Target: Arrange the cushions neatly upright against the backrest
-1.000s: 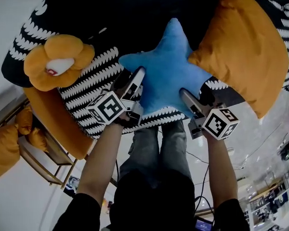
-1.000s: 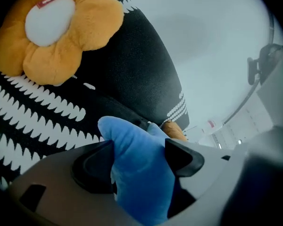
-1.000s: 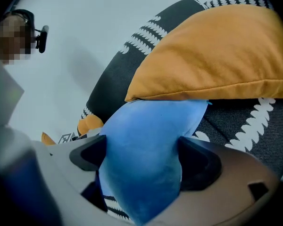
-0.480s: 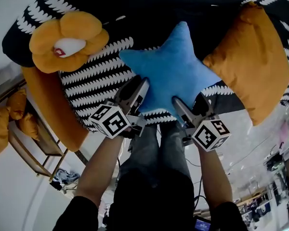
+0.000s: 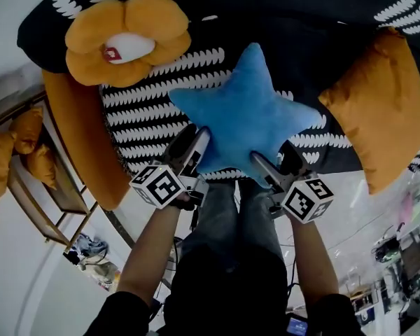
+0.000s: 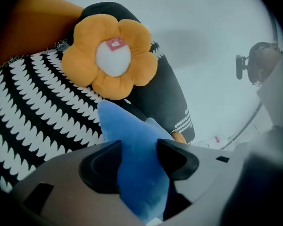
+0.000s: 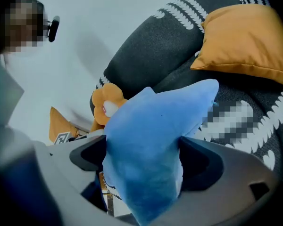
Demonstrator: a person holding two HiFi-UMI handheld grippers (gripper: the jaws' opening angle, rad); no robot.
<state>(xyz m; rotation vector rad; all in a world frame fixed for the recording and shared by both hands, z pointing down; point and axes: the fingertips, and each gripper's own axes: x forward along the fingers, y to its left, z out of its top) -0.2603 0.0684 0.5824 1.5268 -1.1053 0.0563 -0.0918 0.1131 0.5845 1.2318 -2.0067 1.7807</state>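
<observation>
A blue star cushion (image 5: pixel 248 114) stands over the black-and-white striped sofa seat (image 5: pixel 143 110), between the two grippers. My left gripper (image 5: pixel 196 142) has the star's lower left point between its pads, which press on the plush while the jaws ease apart. In the left gripper view, the blue plush (image 6: pixel 137 173) fills the gap of that gripper (image 6: pixel 139 157). My right gripper (image 5: pixel 273 161) is shut on the lower right point (image 7: pixel 151 145). An orange flower cushion (image 5: pixel 126 40) leans at the left and a square orange cushion (image 5: pixel 381 114) at the right.
The sofa's dark backrest (image 5: pixel 301 16) runs along the top. An orange armrest (image 5: pixel 73 152) curves down the left side. Beyond it stands a wooden rack (image 5: pixel 38 187) with more orange cushions (image 5: pixel 0 163). The person's legs (image 5: pixel 227 215) are below the star.
The star cushion has come away from the square orange cushion and now stands clear of it. Both grippers kept hold of its lower points. The head view has swung, so the flower cushion sits higher.
</observation>
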